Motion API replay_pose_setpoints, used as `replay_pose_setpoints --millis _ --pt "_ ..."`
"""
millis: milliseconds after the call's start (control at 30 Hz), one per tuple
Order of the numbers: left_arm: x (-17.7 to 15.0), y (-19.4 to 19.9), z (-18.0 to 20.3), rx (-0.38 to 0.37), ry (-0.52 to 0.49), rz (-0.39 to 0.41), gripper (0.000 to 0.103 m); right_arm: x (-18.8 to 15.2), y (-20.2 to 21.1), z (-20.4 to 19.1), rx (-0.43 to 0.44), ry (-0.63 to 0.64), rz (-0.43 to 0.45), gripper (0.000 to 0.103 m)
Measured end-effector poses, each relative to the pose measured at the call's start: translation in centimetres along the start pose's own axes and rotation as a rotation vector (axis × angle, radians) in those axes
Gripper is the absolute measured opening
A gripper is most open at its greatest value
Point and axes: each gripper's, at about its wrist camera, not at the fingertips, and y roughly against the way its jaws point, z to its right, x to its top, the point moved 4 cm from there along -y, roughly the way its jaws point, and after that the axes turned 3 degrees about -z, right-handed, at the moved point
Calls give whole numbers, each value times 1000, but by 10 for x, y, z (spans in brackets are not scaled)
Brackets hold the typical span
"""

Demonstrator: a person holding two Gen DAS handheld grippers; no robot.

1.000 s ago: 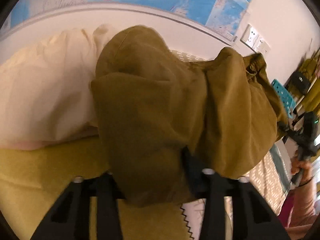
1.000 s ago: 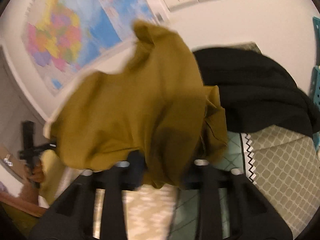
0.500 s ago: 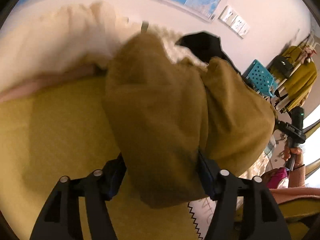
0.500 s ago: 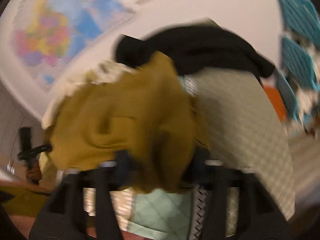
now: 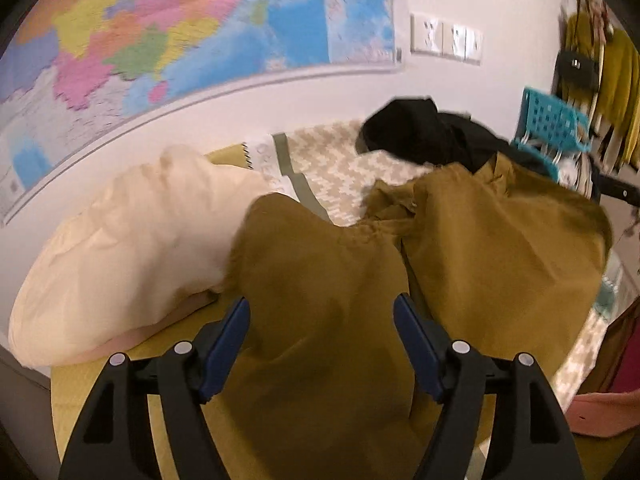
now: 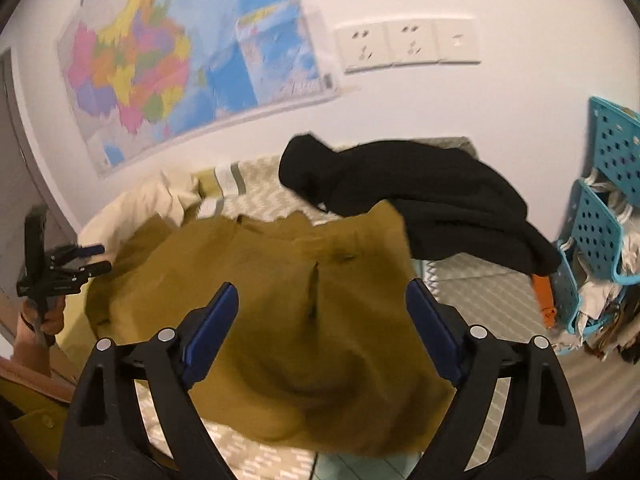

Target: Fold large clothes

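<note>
An olive-brown garment lies rumpled on the bed; it also shows in the right wrist view. My left gripper is open, its blue pads either side of the cloth without pinching it. My right gripper is open above the garment, jaws wide. The left gripper also appears at the left edge of the right wrist view, held by a hand.
A cream pillow lies at the left by the wall. A black garment lies at the back right on the patterned bedspread. Teal baskets stand at the right. A map hangs on the wall.
Both grippers were shut on the olive garment and held it up. Now both have opened, and the garment has dropped onto the bed.
</note>
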Motion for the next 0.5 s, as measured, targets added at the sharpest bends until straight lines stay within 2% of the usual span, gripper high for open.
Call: replay_pose_setpoints --millis 100,233,500 --pt "6 -14 10 -21 -16 -15 72 -1 -23 -8 30 4 -47 85" --pt "8 -23 19 5 -43 -23 72 1 -51 -14 4 26 -97 85" --pt "2 -39 17 -12 -49 -78 72 5 -89 -9 -33 25 -177 85"
